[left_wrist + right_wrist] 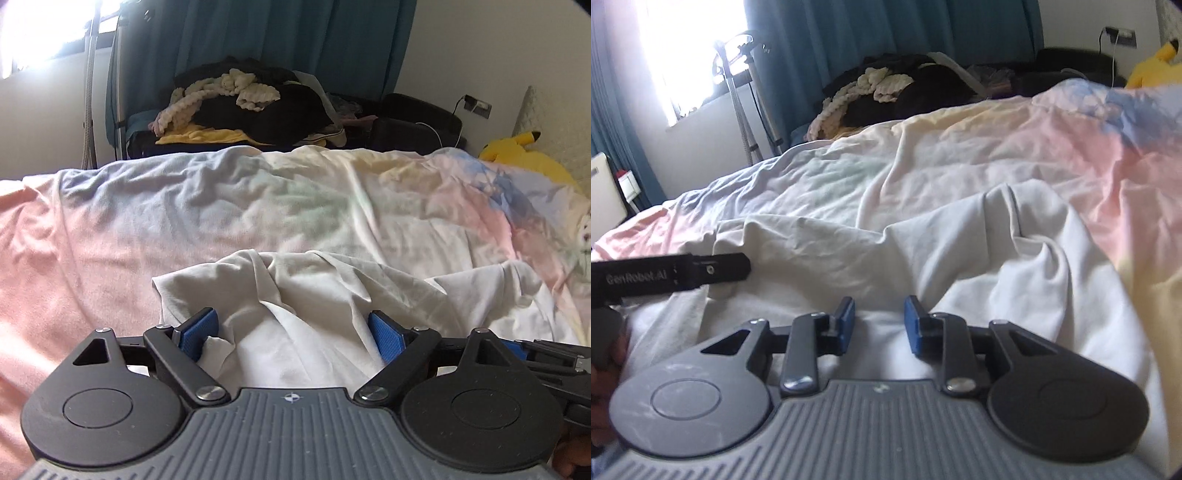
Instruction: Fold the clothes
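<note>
White garment (pixel 332 291), one, two gaping hand-held grippers (pixel 293 334) (pixel 879 321)

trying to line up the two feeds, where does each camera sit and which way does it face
Left wrist: sits on the left claw, looking along its wide-open blue fingers over the white garment toward the clothes pile; the other claw shows at right.
Right wrist: sits on the right claw, jaws apart, facing the same garment and the window; a hand shows at left.
Shared: garment, pastel bedding, teal curtain, yellow plush.
</note>
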The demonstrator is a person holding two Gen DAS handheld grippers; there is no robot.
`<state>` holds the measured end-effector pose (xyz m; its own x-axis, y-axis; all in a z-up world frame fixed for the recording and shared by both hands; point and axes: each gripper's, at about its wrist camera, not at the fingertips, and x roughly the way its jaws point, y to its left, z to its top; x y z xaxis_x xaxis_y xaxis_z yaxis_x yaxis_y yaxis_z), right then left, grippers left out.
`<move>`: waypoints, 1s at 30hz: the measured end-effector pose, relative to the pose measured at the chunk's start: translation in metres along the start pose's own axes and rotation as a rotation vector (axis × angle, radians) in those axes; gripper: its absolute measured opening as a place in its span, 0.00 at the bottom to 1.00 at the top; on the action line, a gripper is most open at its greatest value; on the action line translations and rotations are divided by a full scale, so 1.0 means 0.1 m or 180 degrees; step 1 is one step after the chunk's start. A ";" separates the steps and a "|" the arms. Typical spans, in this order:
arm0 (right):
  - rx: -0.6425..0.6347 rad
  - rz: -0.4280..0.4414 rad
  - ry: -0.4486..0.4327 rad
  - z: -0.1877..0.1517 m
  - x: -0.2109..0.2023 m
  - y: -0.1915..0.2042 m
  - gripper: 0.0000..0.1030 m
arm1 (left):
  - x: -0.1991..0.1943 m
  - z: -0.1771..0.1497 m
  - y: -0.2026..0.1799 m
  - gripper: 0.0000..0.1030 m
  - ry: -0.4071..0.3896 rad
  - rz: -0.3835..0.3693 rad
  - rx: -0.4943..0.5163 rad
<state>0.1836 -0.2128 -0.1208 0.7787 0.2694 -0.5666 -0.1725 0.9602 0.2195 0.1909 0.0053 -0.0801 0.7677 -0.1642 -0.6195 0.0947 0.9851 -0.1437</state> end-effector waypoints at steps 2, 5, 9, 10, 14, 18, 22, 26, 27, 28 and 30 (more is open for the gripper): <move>0.0009 -0.0100 -0.0048 0.02 -0.02 -0.05 0.19 | 0.00 -0.01 0.05 0.87 -0.0031 0.0003 -0.0017; 0.0162 -0.0297 -0.0087 0.00 -0.03 -0.23 0.00 | -0.01 -0.01 0.08 0.87 -0.0067 0.0004 -0.0003; 0.0427 -0.0391 -0.0148 0.01 -0.12 -0.49 0.00 | -0.04 0.00 0.11 0.87 -0.0109 0.0063 -0.0007; 0.0414 -0.0456 -0.0179 0.00 -0.16 -0.51 0.00 | -0.06 0.00 0.13 0.87 -0.0118 0.0085 -0.0018; 0.0517 -0.0701 -0.0262 -0.04 -0.35 -0.66 0.00 | -0.16 -0.02 0.16 0.87 -0.0152 0.0252 -0.0033; 0.0537 -0.0760 -0.0381 -0.09 -0.62 -0.65 0.04 | -0.37 -0.05 0.15 0.87 -0.0172 0.0298 -0.0025; 0.0558 -0.0669 -0.0501 -0.11 -0.91 -0.56 0.06 | -0.66 -0.10 0.04 0.88 -0.0262 0.0254 0.0043; 0.0572 -0.0576 -0.0630 -0.14 -1.20 -0.48 0.06 | -0.94 -0.16 -0.12 0.88 -0.0380 0.0204 0.0079; 0.0576 -0.0553 -0.0663 -0.14 -1.27 -0.45 0.06 | -1.01 -0.18 -0.15 0.88 -0.0403 0.0161 0.0071; 0.0580 -0.0529 -0.0695 -0.15 -1.34 -0.43 0.06 | -1.07 -0.19 -0.18 0.88 -0.0428 0.0121 0.0064; 0.0587 -0.0483 -0.0760 -0.17 -1.49 -0.39 0.06 | -1.20 -0.22 -0.21 0.88 -0.0488 0.0090 0.0049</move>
<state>0.0643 -0.2892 -0.0584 0.9102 0.0788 -0.4066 0.0512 0.9528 0.2993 0.0833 0.0036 -0.0197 0.8577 -0.1278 -0.4979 0.0805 0.9901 -0.1153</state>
